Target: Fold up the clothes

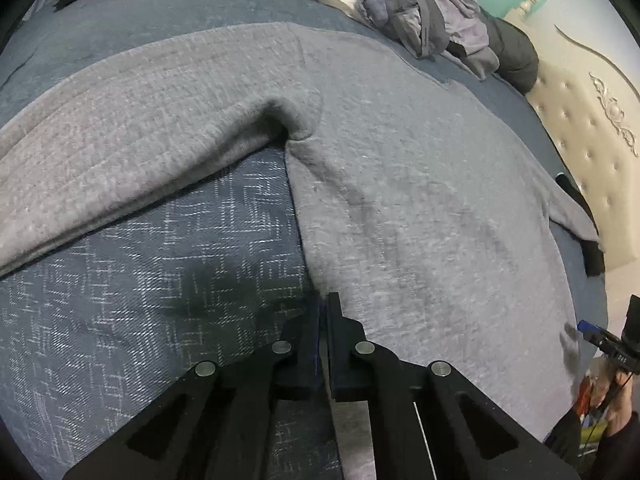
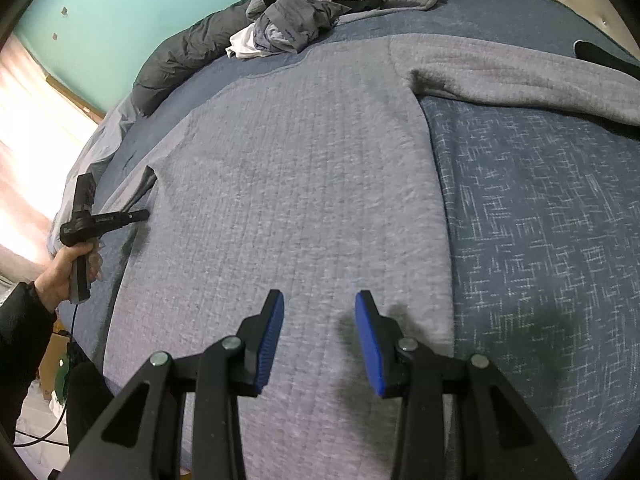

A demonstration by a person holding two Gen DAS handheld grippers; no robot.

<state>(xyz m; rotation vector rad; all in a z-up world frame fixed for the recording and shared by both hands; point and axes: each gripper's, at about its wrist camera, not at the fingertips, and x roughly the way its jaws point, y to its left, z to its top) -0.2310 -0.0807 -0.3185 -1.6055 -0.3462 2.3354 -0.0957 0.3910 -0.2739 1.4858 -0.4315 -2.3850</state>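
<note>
A grey knit sweater (image 1: 420,208) lies flat on the bed, with one sleeve (image 1: 120,152) stretched out to the left. My left gripper (image 1: 323,304) is shut, and its tips are right at the sweater's side edge below the armpit. Whether any fabric is pinched does not show. In the right wrist view a hand holds that left gripper (image 2: 146,213) at the sweater's (image 2: 288,184) left edge. My right gripper (image 2: 319,304) hovers open over the lower body of the sweater, blue pads (image 2: 270,340) apart with nothing between them. The other sleeve (image 2: 540,80) runs off to the right.
A blue patterned bedspread (image 1: 140,300) covers the bed. A heap of grey and white clothes (image 1: 400,4) and a dark rolled duvet (image 1: 516,60) sit at the far side. A tufted cream headboard (image 1: 592,128) stands to the right. Boxes and cables (image 2: 56,364) lie beside the bed.
</note>
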